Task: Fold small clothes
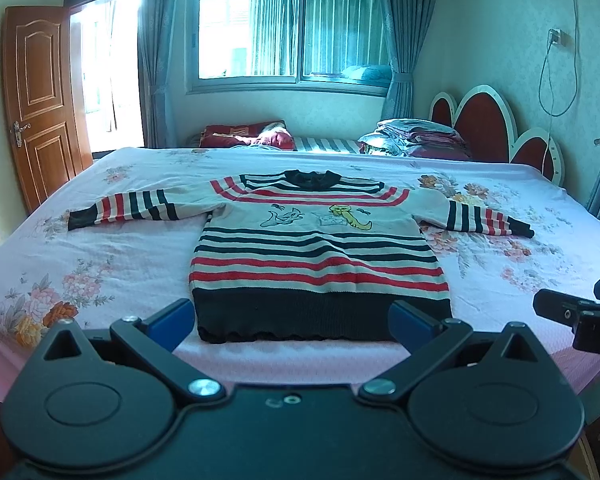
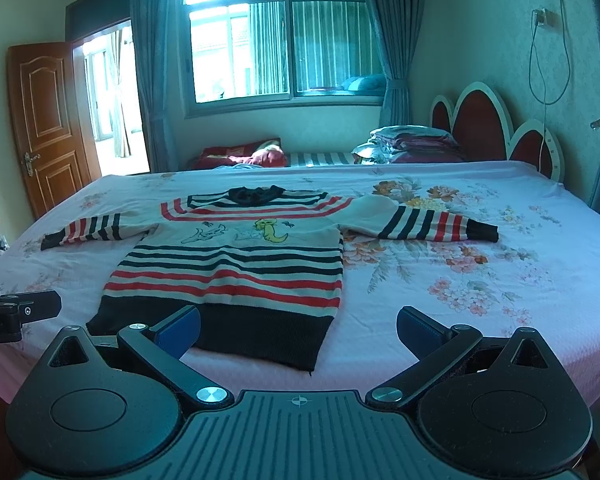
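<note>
A small striped sweater [image 1: 316, 256] in red, black and white with cartoon animals lies flat and face up on the bed, sleeves spread to both sides, dark hem nearest me. It also shows in the right wrist view [image 2: 236, 260]. My left gripper [image 1: 292, 322] is open and empty, hovering just before the hem. My right gripper [image 2: 300, 330] is open and empty, near the hem's right corner. Each gripper shows at the edge of the other's view: the right one [image 1: 580, 312], the left one [image 2: 16, 312].
The bed [image 1: 112, 248] has a pink floral sheet. Folded bedding and pillows [image 1: 416, 140] lie at the far side by a red headboard [image 1: 496, 128]. A red bundle [image 1: 248, 136] sits under the window. A wooden door [image 1: 40, 100] stands open at left.
</note>
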{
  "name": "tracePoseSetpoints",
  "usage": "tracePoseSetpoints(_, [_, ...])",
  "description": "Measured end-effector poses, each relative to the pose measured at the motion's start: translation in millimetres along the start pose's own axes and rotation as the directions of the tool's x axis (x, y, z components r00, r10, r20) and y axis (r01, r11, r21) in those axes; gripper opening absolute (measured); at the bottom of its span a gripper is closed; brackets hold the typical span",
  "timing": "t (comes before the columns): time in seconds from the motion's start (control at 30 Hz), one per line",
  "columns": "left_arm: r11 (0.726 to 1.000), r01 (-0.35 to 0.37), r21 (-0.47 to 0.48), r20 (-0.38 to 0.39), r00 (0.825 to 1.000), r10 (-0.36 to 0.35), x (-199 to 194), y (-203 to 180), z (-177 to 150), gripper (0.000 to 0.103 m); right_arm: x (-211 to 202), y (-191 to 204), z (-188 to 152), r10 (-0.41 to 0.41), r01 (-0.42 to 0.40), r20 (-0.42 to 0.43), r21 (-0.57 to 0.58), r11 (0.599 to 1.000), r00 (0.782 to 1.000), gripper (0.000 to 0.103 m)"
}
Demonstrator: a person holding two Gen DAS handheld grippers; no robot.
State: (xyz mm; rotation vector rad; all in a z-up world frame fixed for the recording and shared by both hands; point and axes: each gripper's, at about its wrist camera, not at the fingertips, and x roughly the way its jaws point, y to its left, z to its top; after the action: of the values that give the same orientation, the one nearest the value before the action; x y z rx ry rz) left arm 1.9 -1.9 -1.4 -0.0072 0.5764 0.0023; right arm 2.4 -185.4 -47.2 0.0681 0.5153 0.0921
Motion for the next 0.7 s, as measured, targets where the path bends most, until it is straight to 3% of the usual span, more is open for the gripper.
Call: tracePoseSetpoints(0.7, [1.000,-0.007,-0.004,0.002,1.000,0.007,1.0,-1.2,-2.6,0.103,1.7,1.7,0.1,0.010,-0.010,0.002,-0.001,1.000,1.000,0.103])
